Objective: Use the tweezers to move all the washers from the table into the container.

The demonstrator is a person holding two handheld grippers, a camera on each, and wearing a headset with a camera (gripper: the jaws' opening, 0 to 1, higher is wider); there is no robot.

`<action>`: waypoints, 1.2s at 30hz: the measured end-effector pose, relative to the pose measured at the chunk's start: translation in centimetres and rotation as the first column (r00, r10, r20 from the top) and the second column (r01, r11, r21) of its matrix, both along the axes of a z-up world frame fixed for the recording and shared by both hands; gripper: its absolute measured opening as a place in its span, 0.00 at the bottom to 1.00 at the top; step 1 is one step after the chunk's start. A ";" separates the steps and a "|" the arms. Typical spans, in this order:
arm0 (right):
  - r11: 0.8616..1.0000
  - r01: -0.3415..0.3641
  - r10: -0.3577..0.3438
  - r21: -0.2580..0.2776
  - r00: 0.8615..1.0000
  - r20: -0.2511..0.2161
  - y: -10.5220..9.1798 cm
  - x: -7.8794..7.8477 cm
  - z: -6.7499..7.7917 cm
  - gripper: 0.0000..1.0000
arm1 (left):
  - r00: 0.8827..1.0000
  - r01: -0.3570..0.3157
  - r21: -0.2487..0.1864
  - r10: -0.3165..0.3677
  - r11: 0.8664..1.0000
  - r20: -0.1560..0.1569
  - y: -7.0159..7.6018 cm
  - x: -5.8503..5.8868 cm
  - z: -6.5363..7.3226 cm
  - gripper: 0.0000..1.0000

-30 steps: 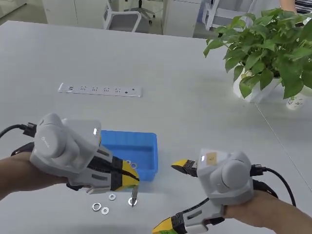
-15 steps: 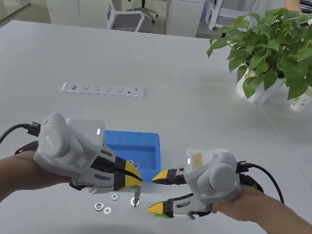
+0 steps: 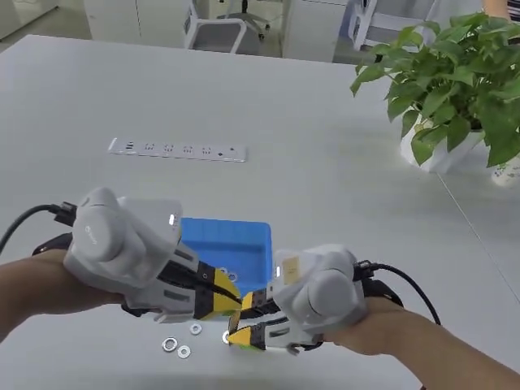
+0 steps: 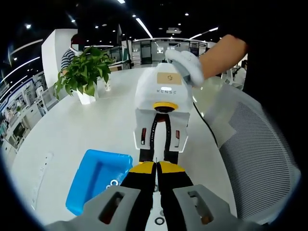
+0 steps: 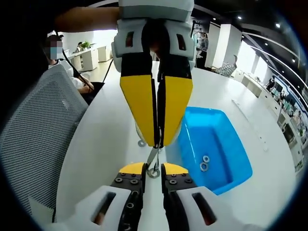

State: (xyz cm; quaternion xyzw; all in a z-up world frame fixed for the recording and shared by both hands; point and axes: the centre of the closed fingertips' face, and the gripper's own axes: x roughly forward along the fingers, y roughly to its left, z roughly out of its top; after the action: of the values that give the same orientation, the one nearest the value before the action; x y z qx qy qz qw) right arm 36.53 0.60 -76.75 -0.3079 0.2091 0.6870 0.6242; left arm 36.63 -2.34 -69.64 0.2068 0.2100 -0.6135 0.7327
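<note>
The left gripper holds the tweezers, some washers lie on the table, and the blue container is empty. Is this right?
Not quite: the container is not empty. The right gripper view shows two washers in it. The left gripper does hold the tweezers, and some washers lie on the table.

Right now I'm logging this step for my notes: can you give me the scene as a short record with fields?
left gripper: shut on tweezers
right gripper: open, one jaw on either side of the tweezers' tip
washer at tip: lying on the table, at the tweezers' points
container: blue, holds at least two washers
loose washers: three on the table, outside the container near its front edge
</note>
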 end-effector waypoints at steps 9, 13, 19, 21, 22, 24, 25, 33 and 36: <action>0.999 -0.019 0.019 -0.030 1.000 0.004 -0.1 -0.3 -0.4 0.11 | 1.000 0.001 0.004 -0.001 1.000 -0.003 0.0 0.0 0.0 0.05; 1.000 -0.011 0.010 -0.029 1.000 -0.010 -0.1 -0.3 -0.5 0.09 | 1.000 0.004 0.003 -0.004 1.000 -0.005 -0.1 -0.2 0.0 0.05; 1.000 0.016 -0.017 -0.018 0.999 -0.029 -0.1 -0.3 -0.4 0.08 | 1.000 0.000 0.009 0.000 1.000 0.003 -0.2 -0.1 0.0 0.06; 1.000 0.020 -0.021 -0.016 0.999 -0.033 -0.1 -0.3 -0.4 0.08 | 1.000 -0.002 0.011 0.002 1.000 0.000 -0.2 -0.1 -0.1 0.06; 1.000 0.020 -0.021 -0.017 0.999 -0.033 -0.1 -0.3 -0.4 0.08 | 1.000 -0.002 0.011 0.002 1.000 -0.001 -0.1 -0.2 -0.1 0.06; 1.000 0.022 -0.023 -0.017 0.999 -0.034 -0.1 -0.3 -0.4 0.08 | 1.000 -0.004 0.015 0.004 1.000 0.000 -0.1 -0.2 -0.1 0.06; 1.000 0.022 -0.023 -0.017 0.999 -0.033 -0.1 -0.3 -0.4 0.08 | 1.000 -0.007 0.019 0.007 1.000 -0.001 0.0 -0.2 -0.2 0.06; 0.999 0.031 -0.031 -0.017 0.999 -0.032 -0.2 -0.3 -0.4 0.08 | 0.999 -0.025 -0.008 0.024 1.000 -0.027 0.5 -0.6 0.2 0.17; 0.999 0.037 -0.037 -0.007 0.999 -0.029 -0.1 -0.2 0.0 0.08 | 0.998 -0.054 -0.033 0.053 0.998 -0.036 0.9 -0.6 0.7 0.23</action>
State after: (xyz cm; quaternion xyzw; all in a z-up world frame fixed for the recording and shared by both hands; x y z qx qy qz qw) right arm 36.35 0.48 -76.76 -0.2962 0.2259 0.6790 0.6326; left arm 36.03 -1.39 -68.96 0.1779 0.2181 -0.6006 0.7484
